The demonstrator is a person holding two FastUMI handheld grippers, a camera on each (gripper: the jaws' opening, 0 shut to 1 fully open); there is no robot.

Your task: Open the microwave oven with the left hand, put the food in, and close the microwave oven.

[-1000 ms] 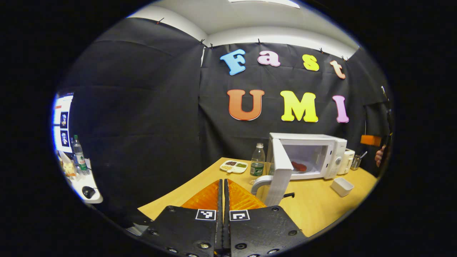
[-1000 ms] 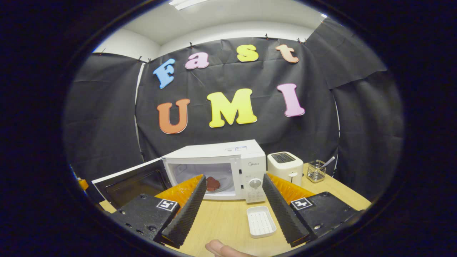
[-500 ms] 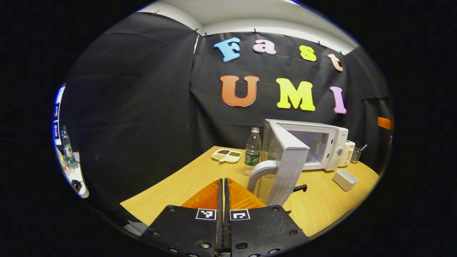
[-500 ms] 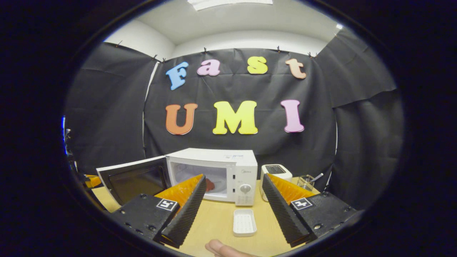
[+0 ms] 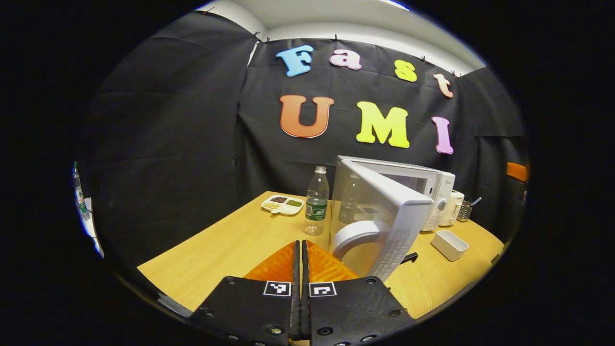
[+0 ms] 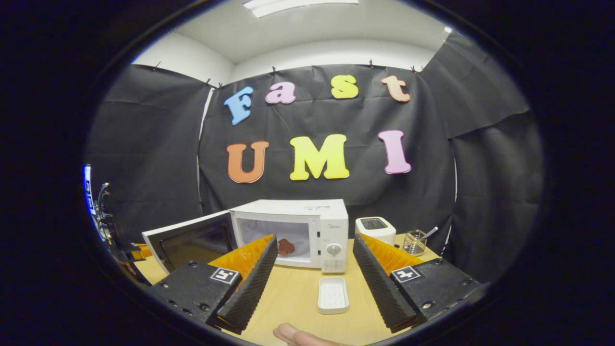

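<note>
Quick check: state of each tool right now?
Left tool: closed, holding nothing, near the microwave door.
Right tool: open, empty.

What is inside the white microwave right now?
Inside the white microwave oven, a reddish-brown piece of food sits on the floor of the cavity. The left part of the cavity is hidden behind the right gripper's finger and the half-open white door.

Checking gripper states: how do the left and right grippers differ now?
The left gripper is shut on nothing, next to the microwave door; the right gripper is open and empty, back from the microwave. Both are over the table.
</note>
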